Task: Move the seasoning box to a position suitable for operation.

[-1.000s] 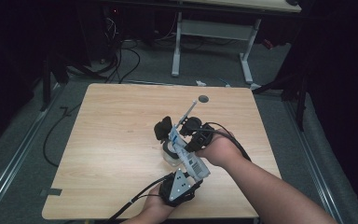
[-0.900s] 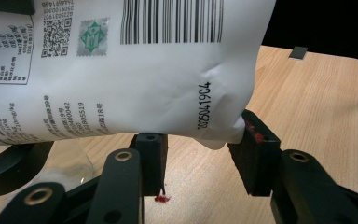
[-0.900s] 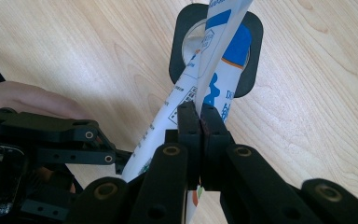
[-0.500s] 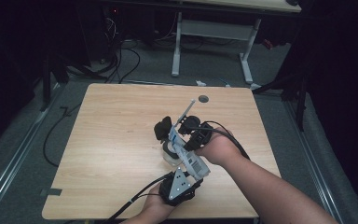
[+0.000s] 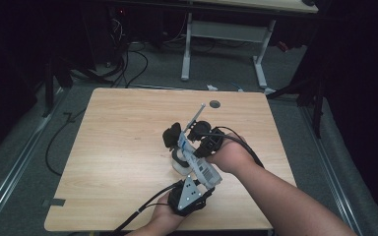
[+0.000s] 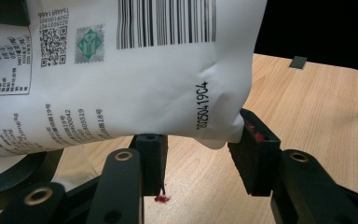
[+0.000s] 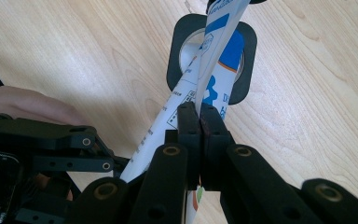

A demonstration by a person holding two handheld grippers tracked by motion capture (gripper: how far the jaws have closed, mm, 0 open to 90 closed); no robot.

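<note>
Spanning pale wooden table [image 5: 128, 147], dark room

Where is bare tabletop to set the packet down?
The table's whole left half is bare, as is the far strip around the small dark disc. It is crowded right of centre: both grippers, the white packet and the black-rimmed cup beneath it.
</note>
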